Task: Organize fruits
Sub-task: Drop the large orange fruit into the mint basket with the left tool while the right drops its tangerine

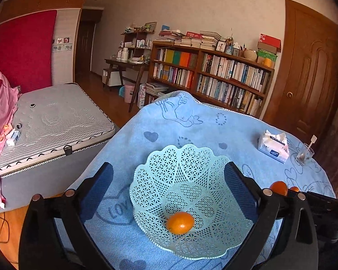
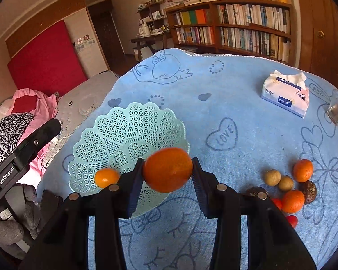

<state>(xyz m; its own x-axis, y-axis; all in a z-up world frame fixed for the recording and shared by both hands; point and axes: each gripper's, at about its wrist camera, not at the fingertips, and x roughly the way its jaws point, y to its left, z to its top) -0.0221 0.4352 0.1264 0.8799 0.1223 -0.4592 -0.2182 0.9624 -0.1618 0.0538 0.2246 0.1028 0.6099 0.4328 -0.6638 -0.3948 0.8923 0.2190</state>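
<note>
Right gripper point(image 2: 167, 173) of mine is pinching a mandarin point(image 2: 167, 169) by its two sides, the ribbed pads pressing into the peel at its widest girth while I am holding it above the near rim of the mint-green lattice basket point(image 2: 124, 126), and my left gripper point(image 1: 169, 180) is hanging with its jaws spread wide and gripping nothing, its fingers straddling that same basket point(image 1: 187, 157) from above. I am judging the fruit to be light and rounded, with a soft, slightly waxy skin that is likely to bruise or roll under a hard squeeze, so a gentle grip across the middle, as I am keeping now, looks safest, and a low release should stop it bouncing on the hard plastic. One smaller mandarin point(image 1: 180, 222) is already lying in the bottom of the basket, towards its near side. Waiting on the blue cartoon-printed cloth point(image 2: 214, 103) to my right are the remaining fruits: two more mandarins point(image 2: 303, 170), two small tan round fruits point(image 2: 272, 177), two dark wrinkled ones point(image 2: 309, 191) and a couple of little red ones point(image 2: 291, 220) partly hidden behind my gripper. The basket itself looks thin and light, so I am expecting it to slide if nudged. A tissue pack point(image 2: 285, 94) and a glass point(image 2: 335, 110) are standing well apart at the far side
</note>
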